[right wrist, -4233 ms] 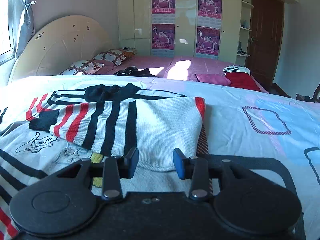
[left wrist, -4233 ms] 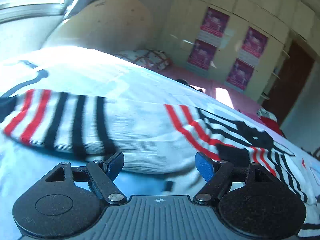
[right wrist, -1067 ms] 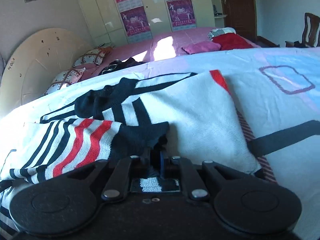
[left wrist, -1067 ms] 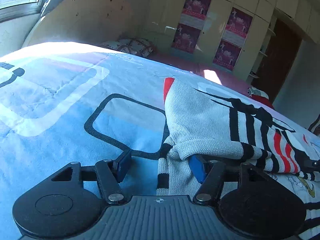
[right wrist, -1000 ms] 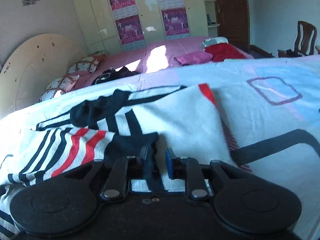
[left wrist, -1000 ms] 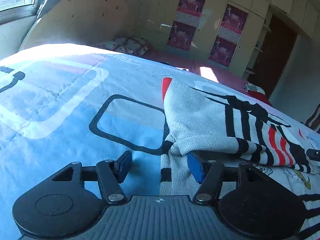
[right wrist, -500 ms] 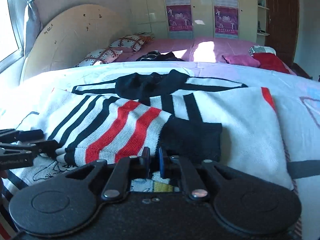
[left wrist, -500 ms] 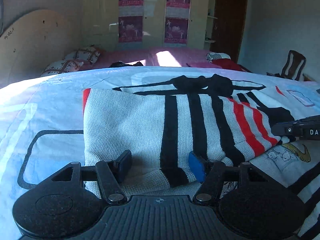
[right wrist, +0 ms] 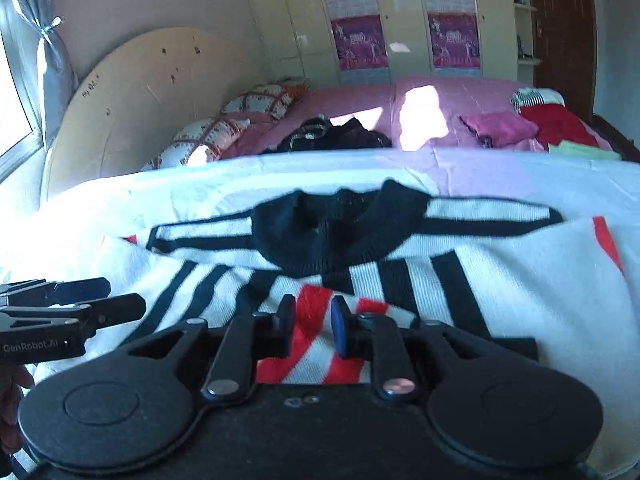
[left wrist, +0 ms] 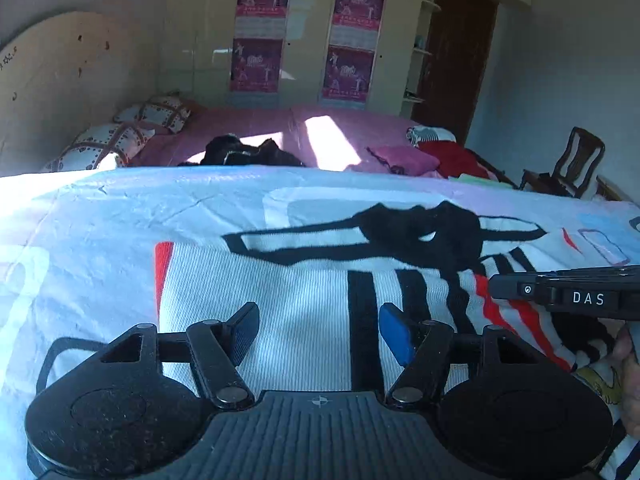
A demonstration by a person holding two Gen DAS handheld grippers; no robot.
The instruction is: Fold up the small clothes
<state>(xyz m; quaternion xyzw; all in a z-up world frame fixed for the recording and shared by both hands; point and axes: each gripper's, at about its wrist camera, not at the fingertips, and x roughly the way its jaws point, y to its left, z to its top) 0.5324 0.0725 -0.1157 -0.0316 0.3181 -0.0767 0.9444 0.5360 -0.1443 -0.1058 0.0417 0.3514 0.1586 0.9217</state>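
A white knit sweater (left wrist: pixel 304 292) with black and red stripes and a black collar lies flat on the blue patterned bedsheet (left wrist: pixel 100 216), both sleeves folded across its body. My left gripper (left wrist: pixel 318 328) is open and empty, just above the sweater's left half. My right gripper (right wrist: pixel 313 322) is open with a narrow gap, empty, over the red-striped sleeve (right wrist: pixel 320 356). The sweater also shows in the right wrist view (right wrist: pixel 500 288). Each gripper appears at the edge of the other's view, the right in the left wrist view (left wrist: pixel 560 294), the left in the right wrist view (right wrist: pixel 72 308).
A second bed with a pink cover (left wrist: pixel 280 128) lies beyond, with pillows (left wrist: pixel 120 136), dark clothes (left wrist: pixel 248 152) and red and pink garments (right wrist: pixel 520 124). Wardrobes with posters (left wrist: pixel 304 36), a brown door (left wrist: pixel 456 56) and a chair (left wrist: pixel 572 164) stand behind.
My right gripper has let go of the sleeve and opened slightly. Both grippers have lifted and moved in over the sweater, which now lies with both sleeves folded in.
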